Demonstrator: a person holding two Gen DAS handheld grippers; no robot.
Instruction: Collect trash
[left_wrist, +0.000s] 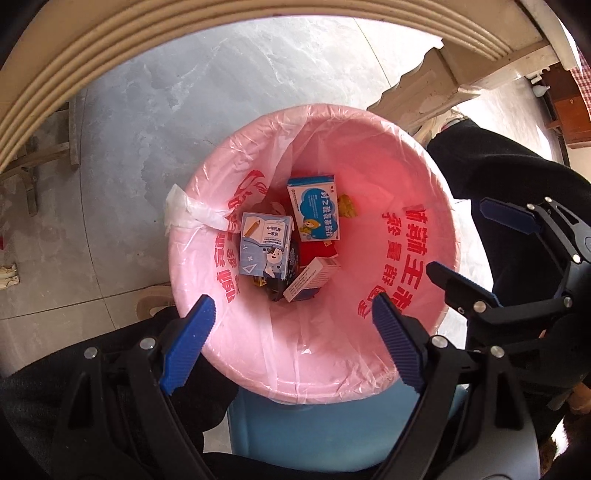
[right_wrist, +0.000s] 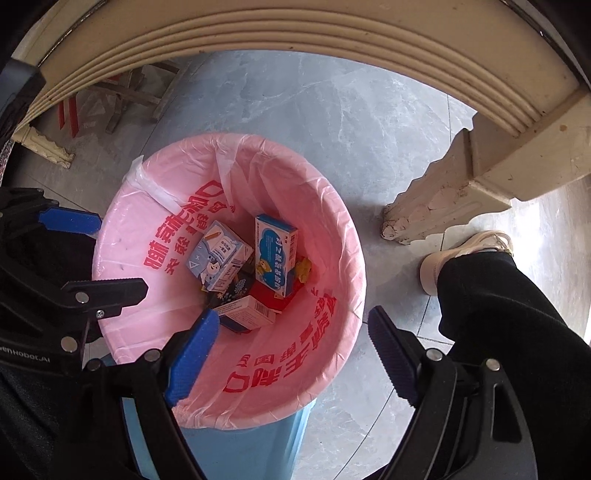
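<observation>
Both the left gripper (left_wrist: 291, 343) and the right gripper (right_wrist: 291, 350) hang with fingers spread and empty above the bin (left_wrist: 258, 435), where cartons (left_wrist: 264, 245), boxes (left_wrist: 317, 208) and perhaps wrappers lie in its pink bag (left_wrist: 399, 206).

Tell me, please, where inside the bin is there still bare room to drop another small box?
The pink bag liner is bare along the wall with red lettering, on the side near the grippers. The bottom is crowded: the blue cloud box, the pencil carton and the white box lie close together there.
</observation>
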